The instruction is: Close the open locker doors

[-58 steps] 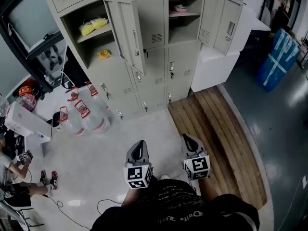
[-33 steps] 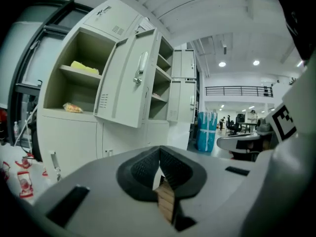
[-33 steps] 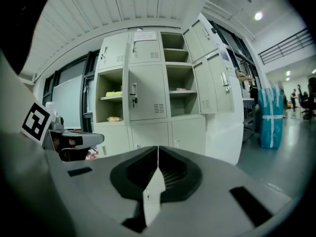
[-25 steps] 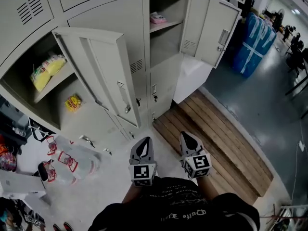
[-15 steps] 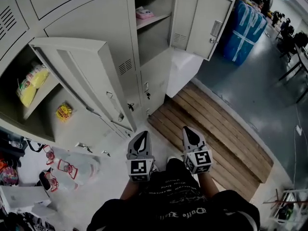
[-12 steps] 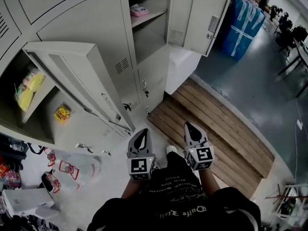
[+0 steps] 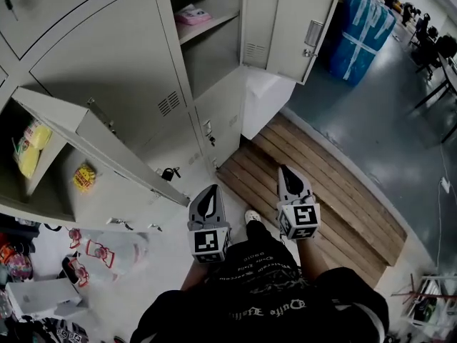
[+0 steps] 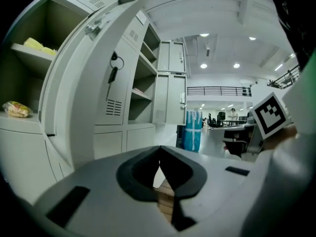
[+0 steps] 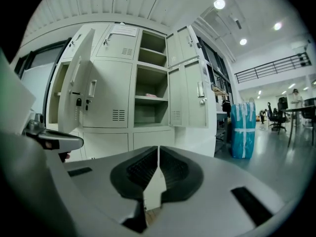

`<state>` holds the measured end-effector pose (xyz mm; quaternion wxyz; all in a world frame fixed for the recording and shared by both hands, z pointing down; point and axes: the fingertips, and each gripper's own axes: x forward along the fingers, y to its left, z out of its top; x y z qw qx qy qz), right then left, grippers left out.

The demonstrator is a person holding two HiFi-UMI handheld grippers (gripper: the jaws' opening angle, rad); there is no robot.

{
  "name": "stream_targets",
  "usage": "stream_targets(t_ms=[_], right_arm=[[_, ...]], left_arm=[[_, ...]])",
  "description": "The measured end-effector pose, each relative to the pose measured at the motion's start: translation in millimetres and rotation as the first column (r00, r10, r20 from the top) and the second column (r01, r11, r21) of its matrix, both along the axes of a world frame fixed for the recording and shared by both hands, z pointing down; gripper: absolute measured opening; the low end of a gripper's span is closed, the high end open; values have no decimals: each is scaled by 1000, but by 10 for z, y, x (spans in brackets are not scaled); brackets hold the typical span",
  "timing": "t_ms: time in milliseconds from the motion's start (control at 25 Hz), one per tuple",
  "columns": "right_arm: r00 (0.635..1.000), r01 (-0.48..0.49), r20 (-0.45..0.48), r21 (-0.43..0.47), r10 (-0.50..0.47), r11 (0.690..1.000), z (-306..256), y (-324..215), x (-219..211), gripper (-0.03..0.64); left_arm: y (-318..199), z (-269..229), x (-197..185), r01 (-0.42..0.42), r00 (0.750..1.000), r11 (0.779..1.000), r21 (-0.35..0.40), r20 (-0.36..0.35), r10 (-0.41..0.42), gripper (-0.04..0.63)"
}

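Observation:
The grey lockers [image 7: 107,56] fill the upper left of the head view. A left locker door [image 7: 107,156] swings out toward me; its compartment holds yellow packets [image 7: 28,145]. Another open door [image 7: 293,23] stands at the upper right, beside a compartment with a pink item [image 7: 189,14] on its shelf. My left gripper [image 7: 208,194] is shut and empty, just below the left door's free edge and apart from it. My right gripper [image 7: 288,171] is shut and empty over the wooden pallet. The left door [image 8: 98,83] looms close in the left gripper view. Both open doors [image 9: 190,95] show farther off in the right gripper view.
A wooden pallet [image 7: 321,184] lies on the floor to the right of my feet. Water bottles [image 7: 107,252] and a white box [image 7: 36,299] lie at the lower left. A blue wrapped stack [image 7: 360,31] and a white block [image 7: 260,95] stand right of the lockers.
I have come closer to the lockers, and the left door now reaches nearly to my left gripper. Both grippers stay shut and low in front of me.

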<state>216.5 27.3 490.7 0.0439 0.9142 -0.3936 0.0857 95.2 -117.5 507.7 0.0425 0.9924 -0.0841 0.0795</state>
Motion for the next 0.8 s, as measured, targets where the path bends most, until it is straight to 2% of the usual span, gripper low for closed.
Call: stream_targets(t_ms=[280,400,560,800], right_arm=[[1000,10,2,13,-10,1000,-83,75,658,17],[999,19,25,69,-21,997,-173,81,980,117],[1000,1,-1,124,-1,992,-382,132,1462,120],[999,-31,-38,132,36,991,-601,252,2187,121]], left_arm=[[-12,102,295,38,999,999,4,33,-38,8],[-54,63,409,63,998,998,-21,28,-62,8],[-102,34,548,83,996,996,-19,25,-83,8],[-163,50,719,125,992,992,-24,27,-124,8]])
